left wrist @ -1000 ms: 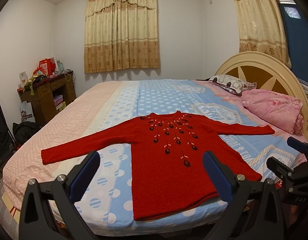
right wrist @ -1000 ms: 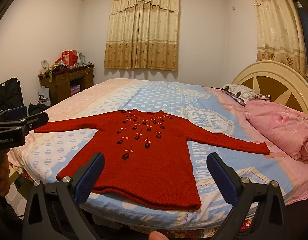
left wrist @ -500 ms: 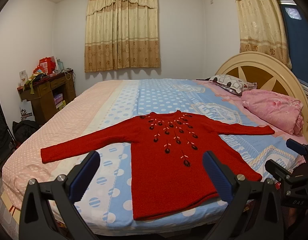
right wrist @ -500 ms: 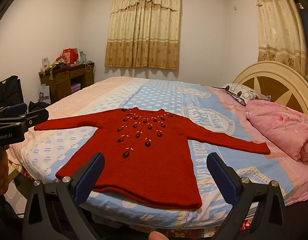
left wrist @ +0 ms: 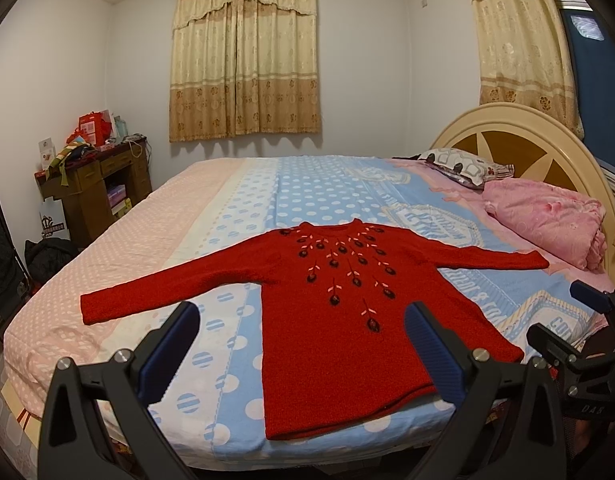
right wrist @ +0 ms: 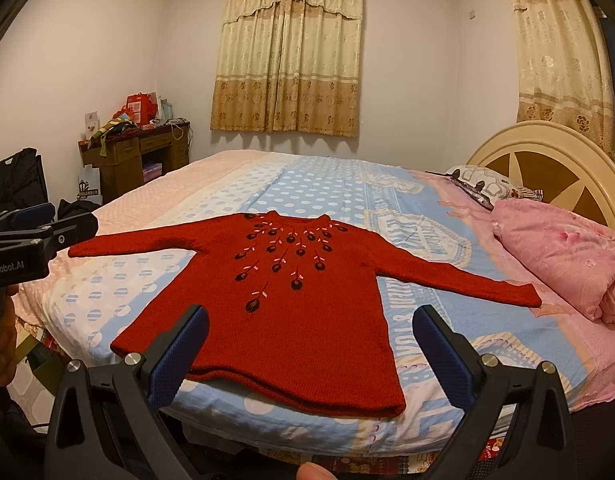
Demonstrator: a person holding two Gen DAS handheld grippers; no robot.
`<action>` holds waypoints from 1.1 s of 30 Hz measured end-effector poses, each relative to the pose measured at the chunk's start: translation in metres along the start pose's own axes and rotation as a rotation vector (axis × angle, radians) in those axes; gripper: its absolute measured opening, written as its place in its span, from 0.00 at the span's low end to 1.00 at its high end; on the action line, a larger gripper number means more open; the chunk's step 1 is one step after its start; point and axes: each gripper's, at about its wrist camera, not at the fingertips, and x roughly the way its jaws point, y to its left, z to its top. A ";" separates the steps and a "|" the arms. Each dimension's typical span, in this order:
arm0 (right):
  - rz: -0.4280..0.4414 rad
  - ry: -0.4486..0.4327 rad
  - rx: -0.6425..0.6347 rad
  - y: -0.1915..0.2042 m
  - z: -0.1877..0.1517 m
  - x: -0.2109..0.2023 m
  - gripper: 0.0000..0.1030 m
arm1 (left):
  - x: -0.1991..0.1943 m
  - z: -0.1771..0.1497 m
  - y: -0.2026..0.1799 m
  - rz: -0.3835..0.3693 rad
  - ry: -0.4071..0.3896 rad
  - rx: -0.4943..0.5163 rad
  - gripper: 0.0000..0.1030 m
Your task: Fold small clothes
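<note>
A red knitted sweater [left wrist: 339, 312] [right wrist: 283, 296] with dark embroidered flowers lies flat, face up, on the bed [left wrist: 243, 208] [right wrist: 315, 184], both sleeves spread out sideways and its hem at the near edge. My left gripper [left wrist: 303, 348] hovers in front of the hem, open and holding nothing. My right gripper [right wrist: 311, 344] also stands open and empty before the hem, a little further right. Each gripper shows at the edge of the other's view: the right gripper [left wrist: 587, 344] at right, the left gripper [right wrist: 35, 232] at left.
A pink folded quilt [left wrist: 547, 224] and a patterned pillow [left wrist: 463, 166] lie by the cream headboard [left wrist: 519, 136] on the right. A cluttered wooden desk [left wrist: 95, 176] and dark bags [left wrist: 47, 252] stand at the left wall. Curtains [left wrist: 245, 52] hang at the far wall.
Both grippers have drifted slightly; the sweater sits a touch higher in both views. Nothing was taken hold of.
</note>
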 end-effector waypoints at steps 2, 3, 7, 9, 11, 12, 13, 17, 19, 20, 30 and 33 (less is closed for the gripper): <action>0.001 0.001 -0.001 0.000 0.000 0.000 0.99 | -0.001 -0.001 0.000 0.000 0.001 -0.001 1.00; 0.000 0.001 -0.001 0.000 0.000 0.000 0.99 | 0.000 0.000 0.000 0.000 0.000 -0.001 1.00; 0.000 0.001 0.000 0.000 0.000 0.001 0.99 | 0.000 0.000 0.000 0.000 0.001 -0.001 1.00; 0.001 0.004 -0.002 0.001 0.000 0.001 0.99 | 0.000 0.000 0.000 0.000 0.001 -0.001 1.00; 0.002 0.007 -0.002 0.002 -0.002 0.002 0.99 | 0.000 0.000 0.000 -0.001 0.002 -0.002 1.00; 0.004 0.011 -0.002 0.002 -0.002 0.004 0.99 | 0.000 -0.001 0.000 -0.001 0.003 -0.002 1.00; 0.006 0.013 -0.002 0.002 -0.002 0.004 0.99 | 0.000 -0.001 0.000 -0.001 0.003 -0.002 1.00; 0.008 0.022 -0.005 0.000 -0.003 0.008 0.99 | 0.001 -0.001 0.000 -0.002 0.006 -0.003 1.00; 0.008 0.028 -0.003 -0.001 -0.004 0.011 0.99 | 0.003 -0.003 0.001 -0.001 0.015 -0.005 1.00; 0.009 0.032 -0.003 -0.002 -0.005 0.012 0.99 | 0.005 -0.005 0.001 0.000 0.021 -0.006 1.00; 0.032 0.093 0.011 -0.015 -0.014 0.043 0.99 | 0.037 -0.014 0.005 -0.007 0.091 0.003 1.00; 0.028 0.114 0.013 -0.026 -0.014 0.060 0.99 | 0.052 -0.012 0.006 -0.008 0.119 0.023 1.00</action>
